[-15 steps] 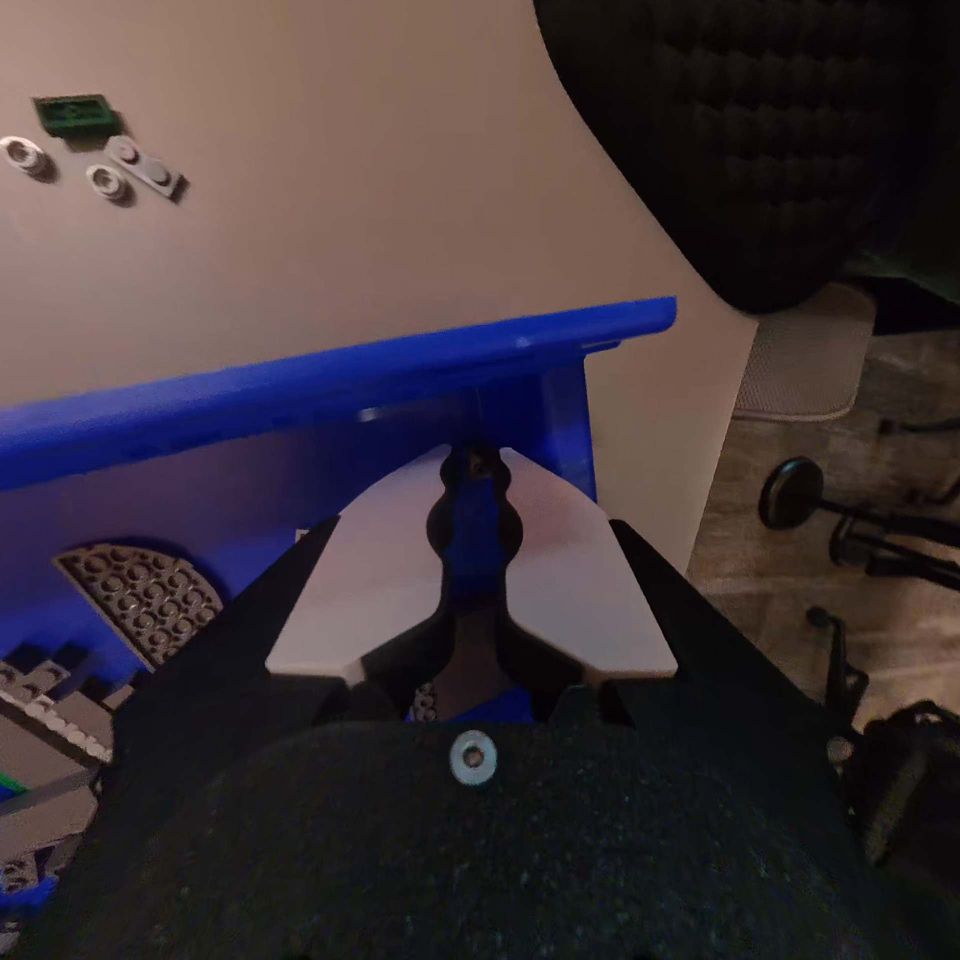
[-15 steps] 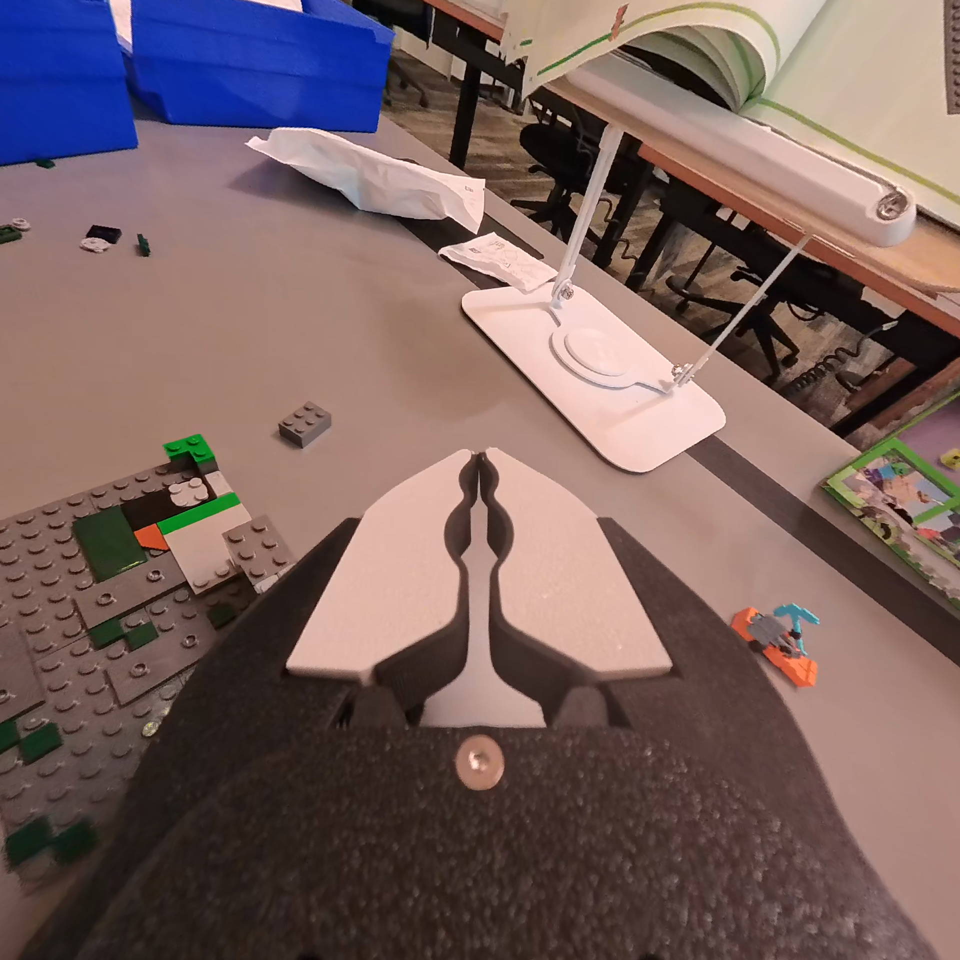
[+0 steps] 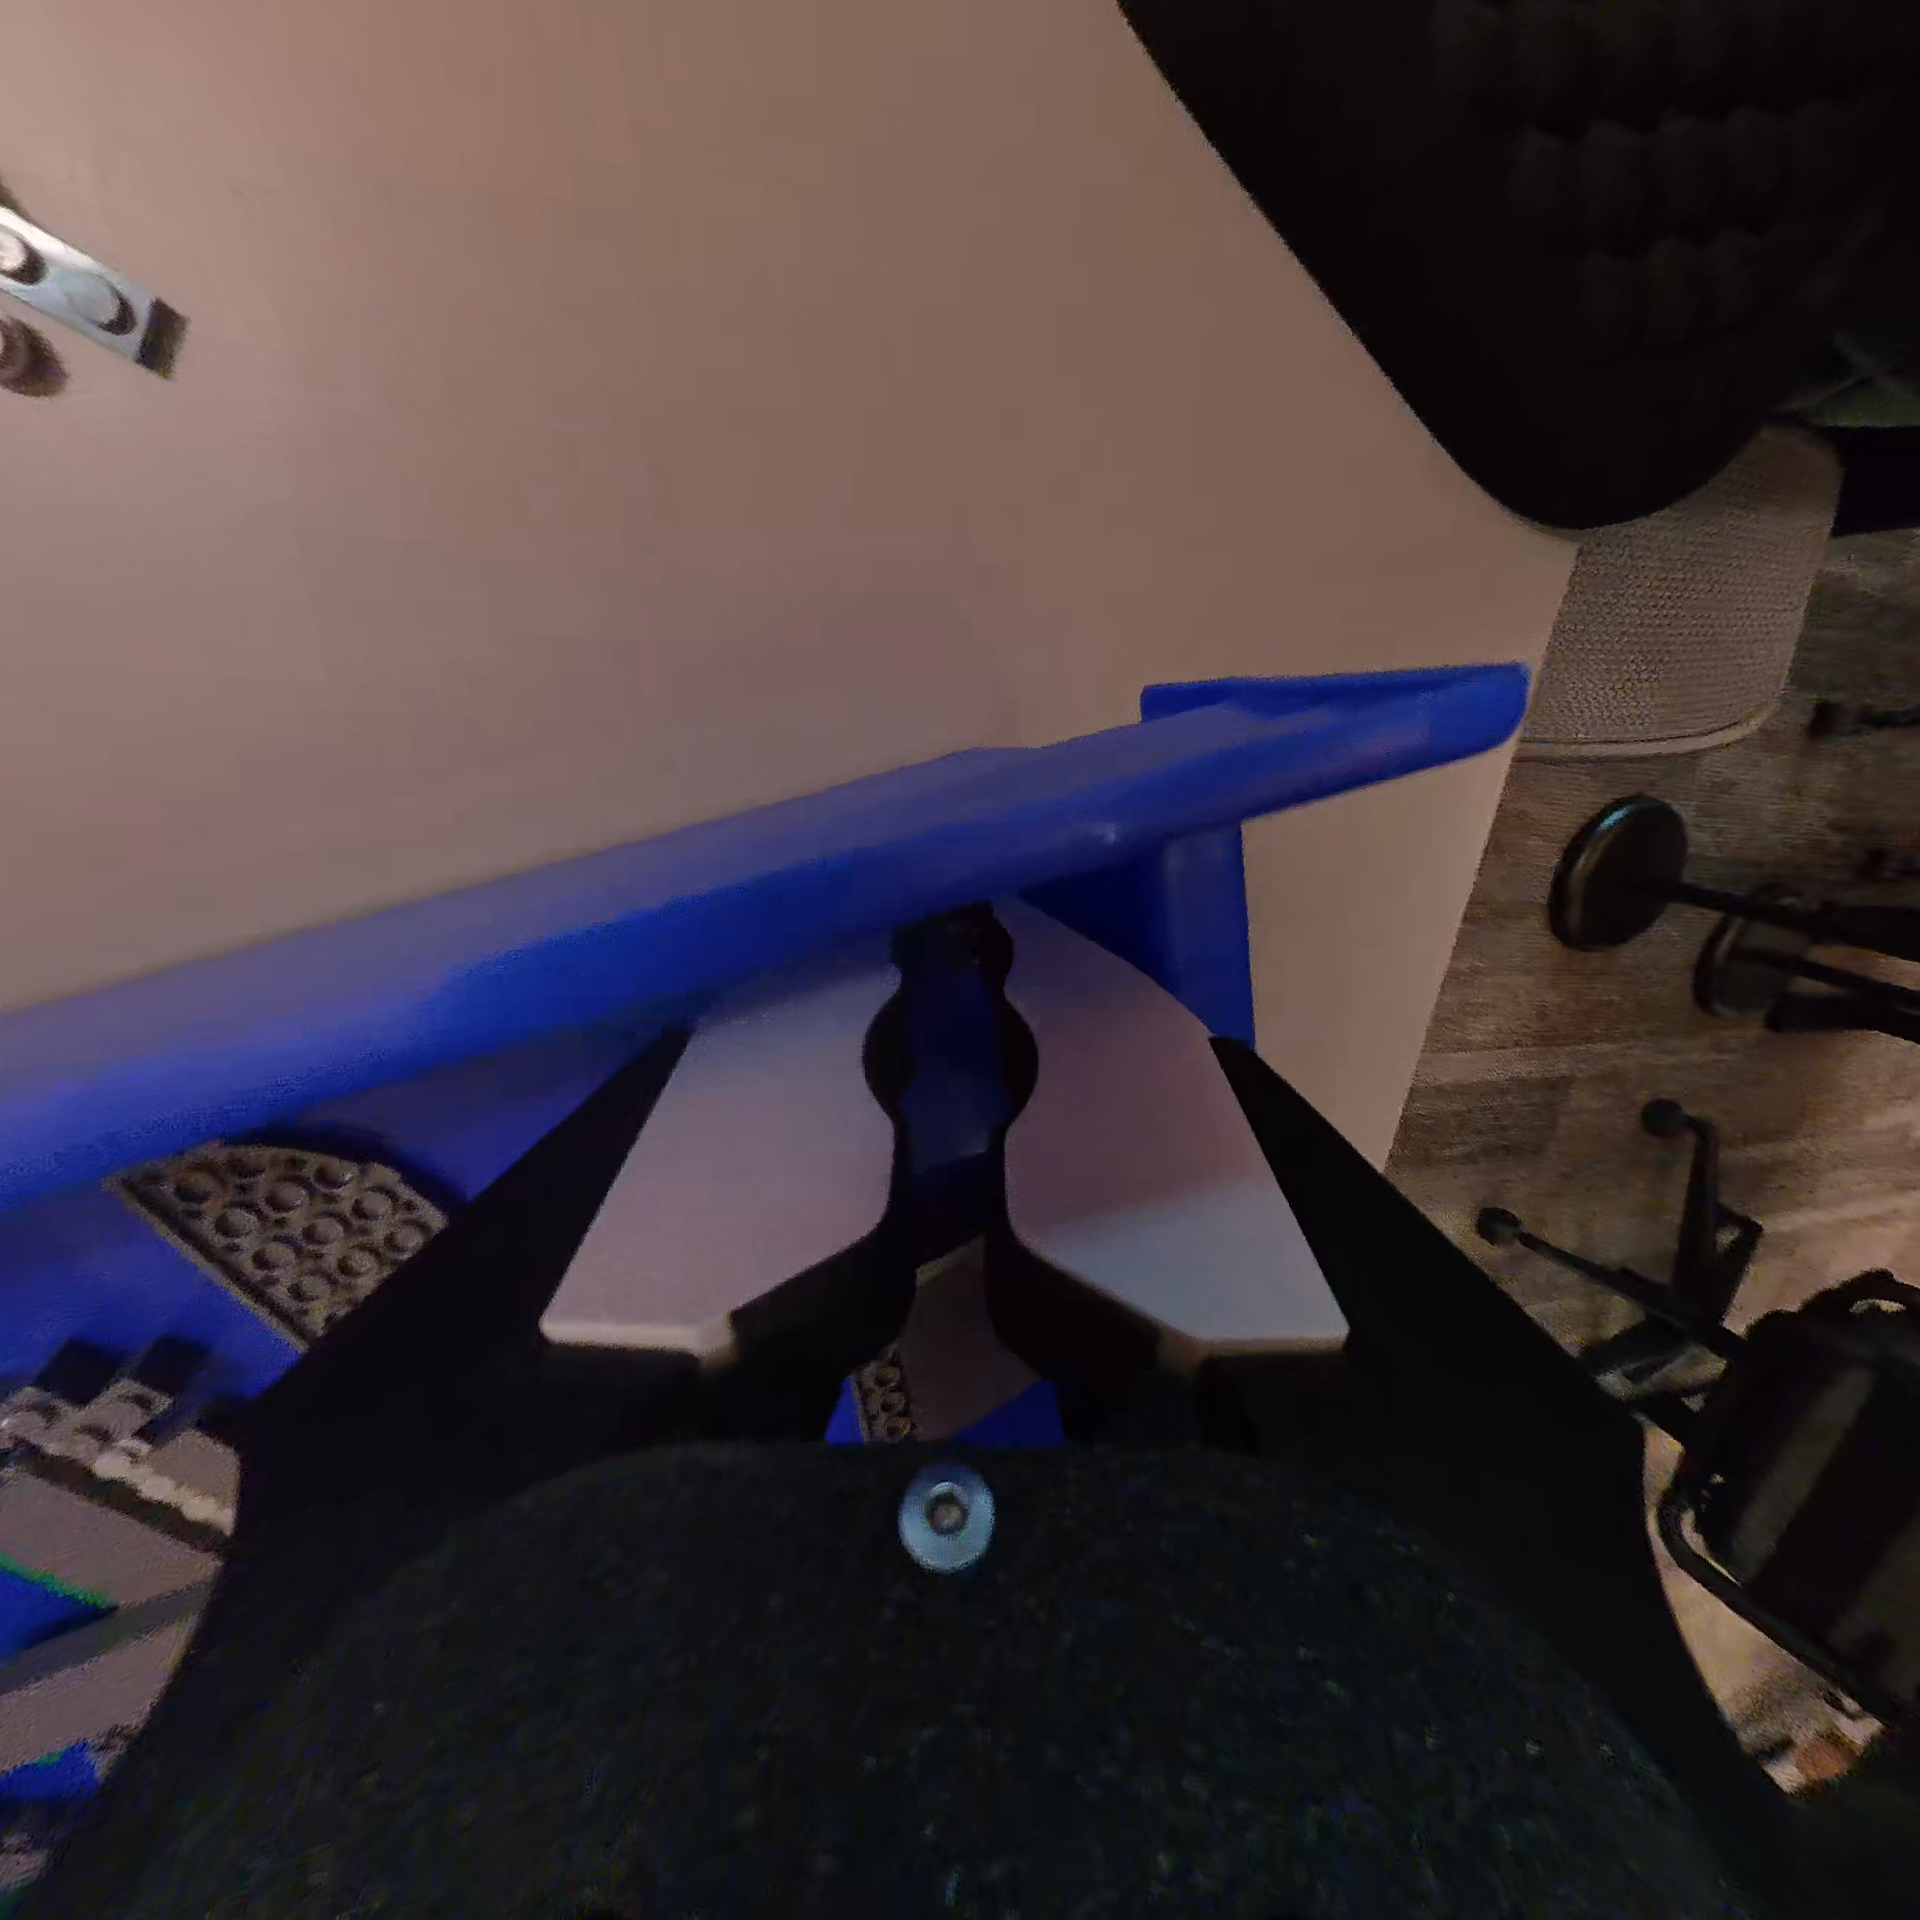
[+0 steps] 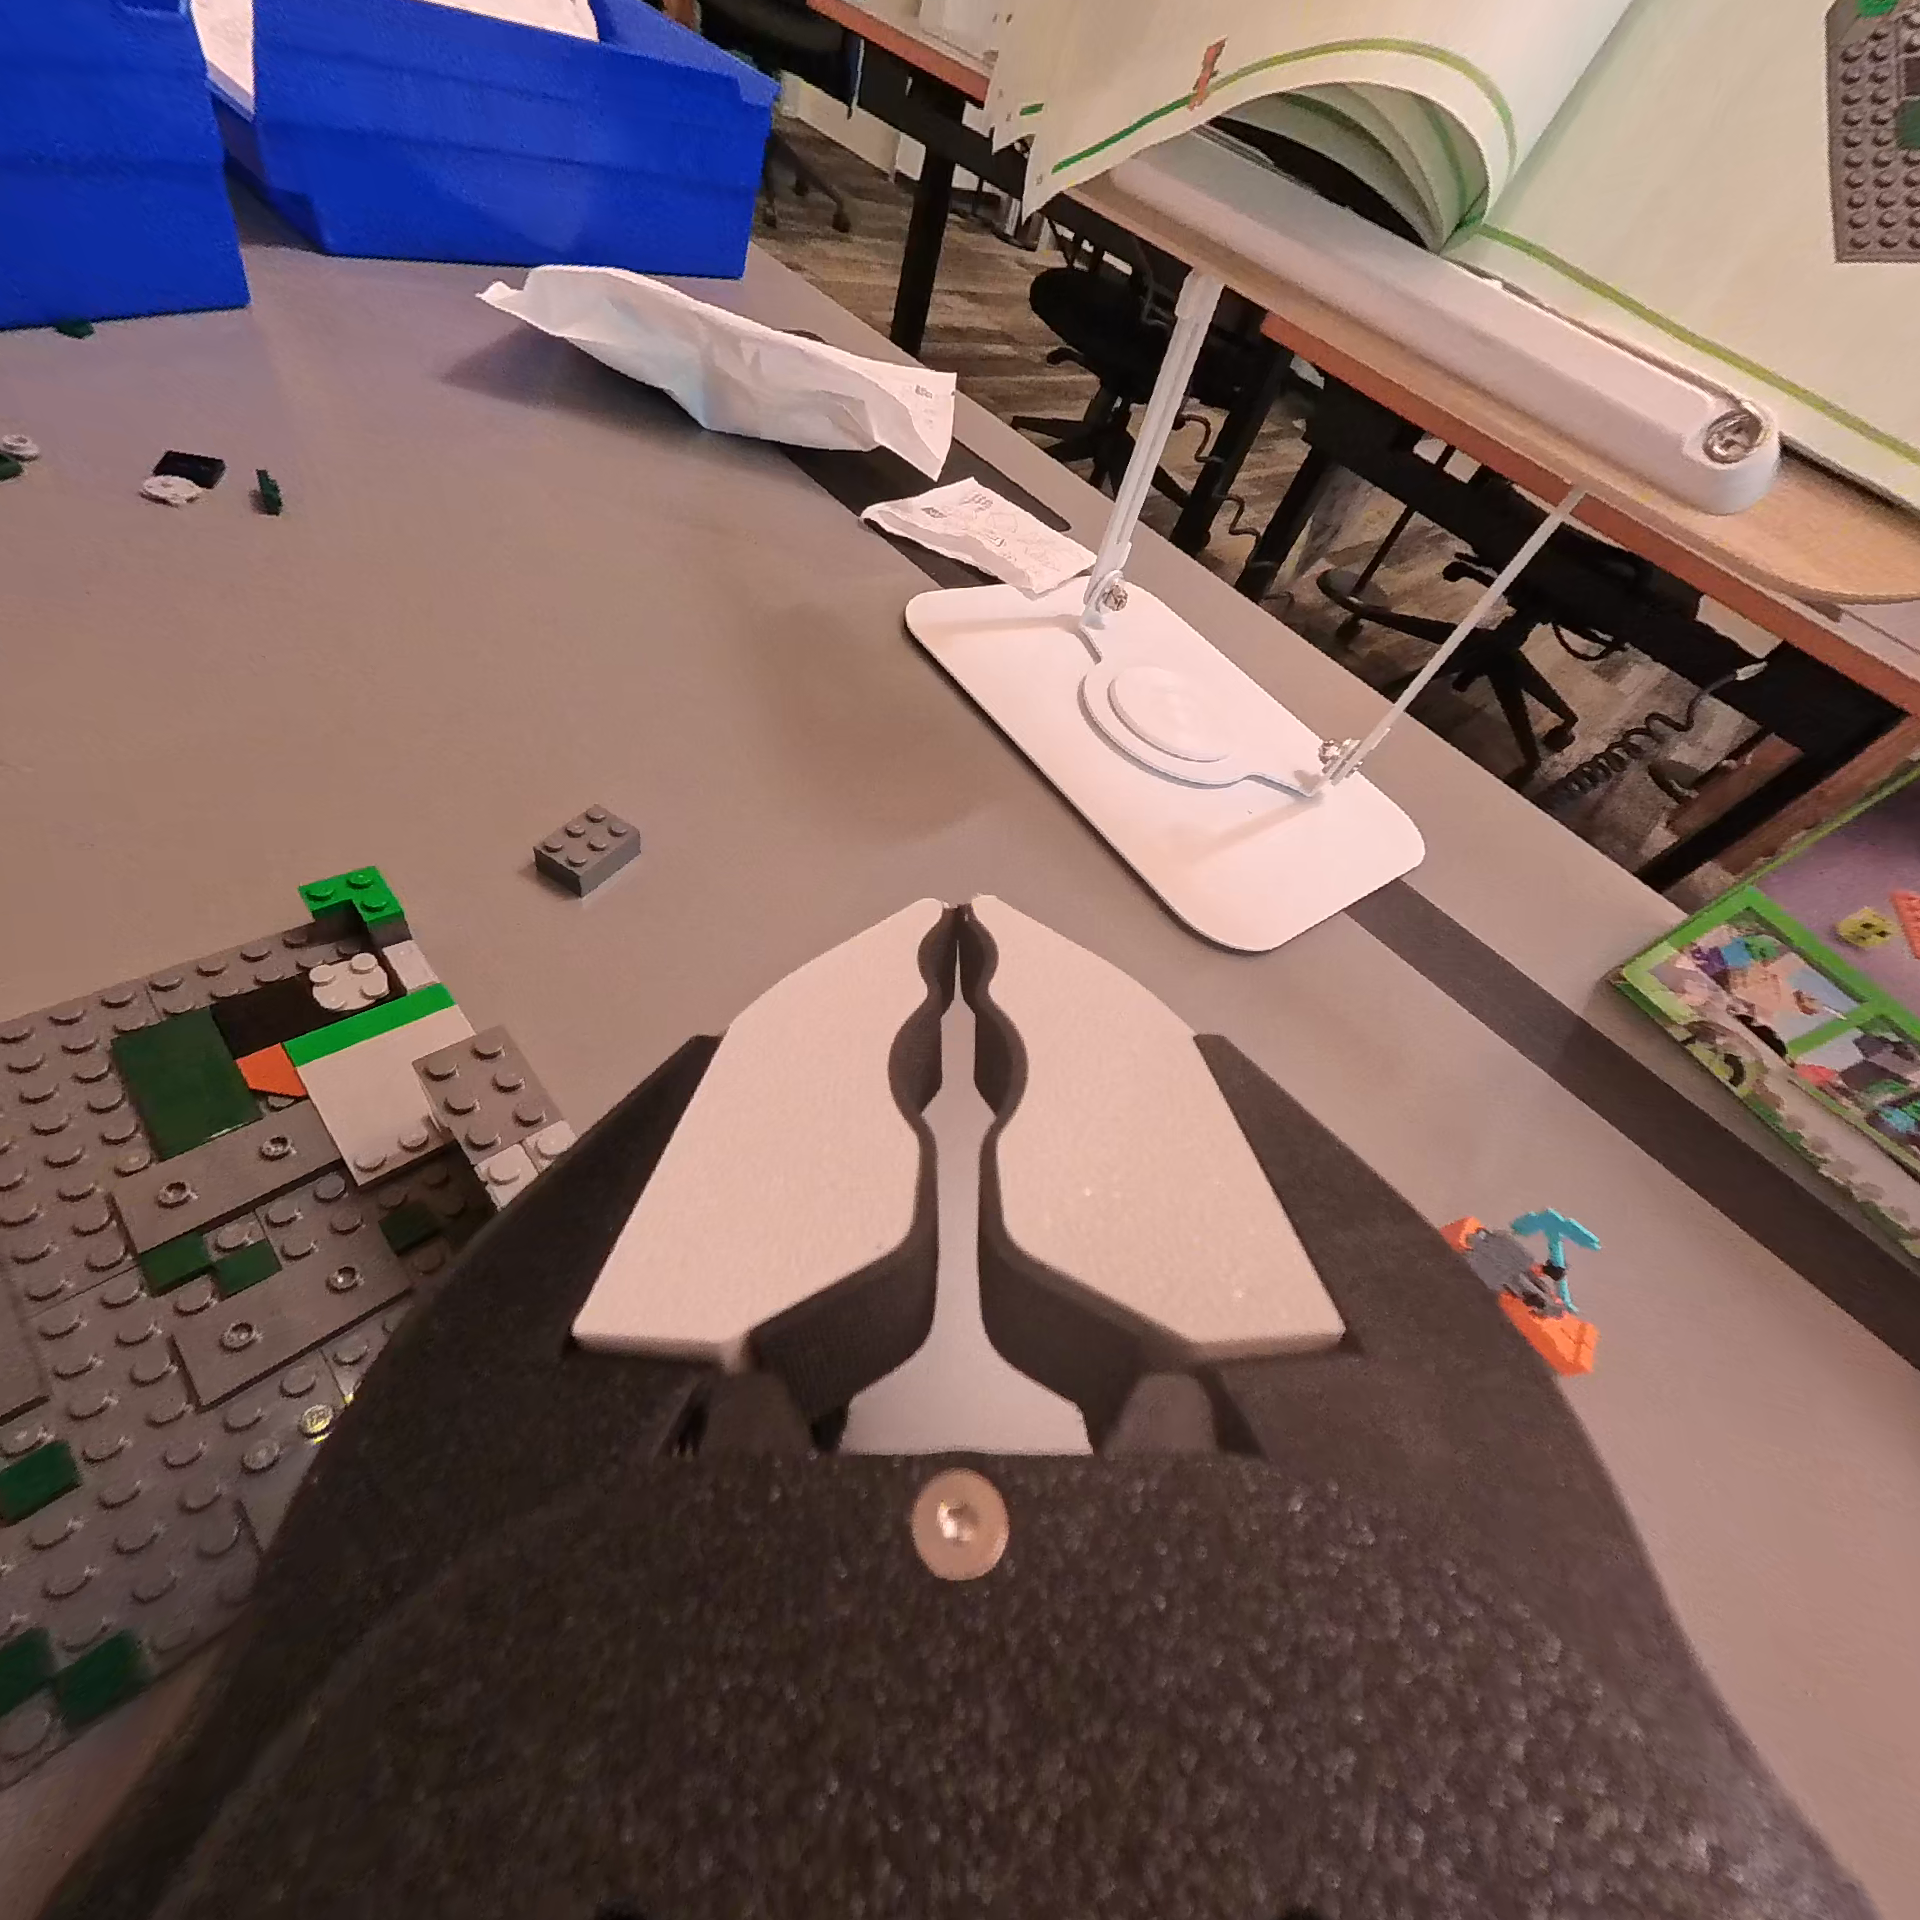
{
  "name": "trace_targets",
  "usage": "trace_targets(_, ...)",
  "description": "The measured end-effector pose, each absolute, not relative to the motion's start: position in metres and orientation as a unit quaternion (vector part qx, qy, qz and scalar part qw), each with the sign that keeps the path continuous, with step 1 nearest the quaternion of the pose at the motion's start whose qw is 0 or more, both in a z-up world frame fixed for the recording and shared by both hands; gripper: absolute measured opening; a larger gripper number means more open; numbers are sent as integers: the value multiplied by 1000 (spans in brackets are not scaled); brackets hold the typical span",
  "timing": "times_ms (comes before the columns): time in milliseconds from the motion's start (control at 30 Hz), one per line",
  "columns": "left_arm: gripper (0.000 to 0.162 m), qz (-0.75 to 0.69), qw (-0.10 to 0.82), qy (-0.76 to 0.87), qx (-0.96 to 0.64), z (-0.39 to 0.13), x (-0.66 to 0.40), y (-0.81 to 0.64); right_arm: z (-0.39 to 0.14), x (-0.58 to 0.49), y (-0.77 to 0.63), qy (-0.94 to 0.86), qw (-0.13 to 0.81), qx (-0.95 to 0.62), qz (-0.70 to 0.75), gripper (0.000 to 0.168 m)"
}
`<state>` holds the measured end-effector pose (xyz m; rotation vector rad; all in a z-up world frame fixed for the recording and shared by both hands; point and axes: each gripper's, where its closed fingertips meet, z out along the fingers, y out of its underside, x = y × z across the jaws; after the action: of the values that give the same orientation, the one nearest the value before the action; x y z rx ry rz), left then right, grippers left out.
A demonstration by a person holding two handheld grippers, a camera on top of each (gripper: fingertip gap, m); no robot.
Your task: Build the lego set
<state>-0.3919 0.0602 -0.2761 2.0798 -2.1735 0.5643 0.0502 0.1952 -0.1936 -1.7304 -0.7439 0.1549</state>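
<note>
Build: grey studded baseplate (image 4: pixel 156 1247) with green and dark tiles, laid flat on table (image 4: pixel 623 623) for pressing parts on.
Loose brick: dark grey 2x3 brick (image 4: pixel 587 849) set apart beyond build, likely staged.
Right gripper (image 4: pixel 958 914): tips pressed together, nothing held, hovering beside build.
Left gripper (image 3: pixel 961 925): tips under rim of blue bin (image 3: pixel 727 883), nearly closed; whether a part is pinched cannot be told.
Bin contents: grey rounded plate (image 3: pixel 281 1236), parts kept sorted.
Manual: instruction book (image 4: pixel 1558 135) propped on white stand (image 4: pixel 1174 769) for reference.

Black grainy gripper (image 4: pixel 958 912), pale-grey fingers (image 4: pixel 790 1132), silver screw (image 4: pixel 959 1524).
</note>
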Motion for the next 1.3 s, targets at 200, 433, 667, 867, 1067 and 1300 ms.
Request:
trace_targets(200,3,171,-3,-691,702,-268,-398,74,-191,49,195,-319,589,-740,66,0)
trace_targets(433,0,157,-58,-672,721,-240,-404,89,-186,49,193,-319,594,-735,71,0)
trace_targets(667,12,159,-82,-660,730,-251,-390,92,-181,55,187,-319,600,-729,76,0)
trace_targets(867,35,161,-80,-643,745,-274,-384,92,-172,59,188,-310,610,-726,74,0)
trace_targets(1067,17,147,-106,-630,755,-281,-384,98,-172,56,188,-313,609,-726,70,0)
trace_targets(1300,16,101,-135,-627,761,-249,-397,109,-166,55,187,-314,614,-721,72,0)
